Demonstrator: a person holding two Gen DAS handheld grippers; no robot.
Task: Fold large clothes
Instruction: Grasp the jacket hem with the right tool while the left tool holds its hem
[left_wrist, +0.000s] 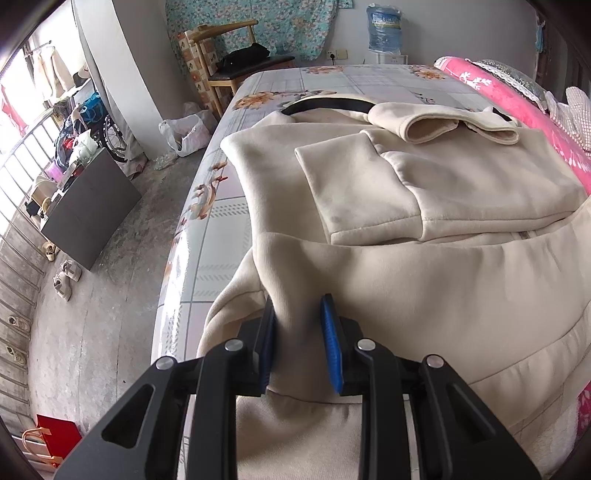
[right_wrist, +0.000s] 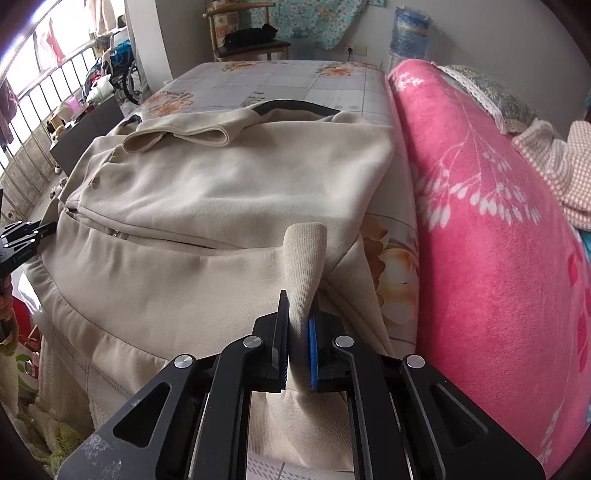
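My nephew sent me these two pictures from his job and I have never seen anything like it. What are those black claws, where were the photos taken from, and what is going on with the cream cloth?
There is no robot here. A person holds a pair of black tongs in each hand, and each pair carries a wide-angle camera looking forward along its two fingers. One picture comes from the left tongs, the other from the right tongs.

Both look across a bed with a flowered sheet. A large cream jacket lies on it, sleeves already folded in across the body. A pink blanket is heaped along the right side.

Each pair of tongs is closed on a pinch of the jacket's near edge, one at each side, probably to fold that end over. At the left edge of the right-hand picture you can glimpse the other tool.
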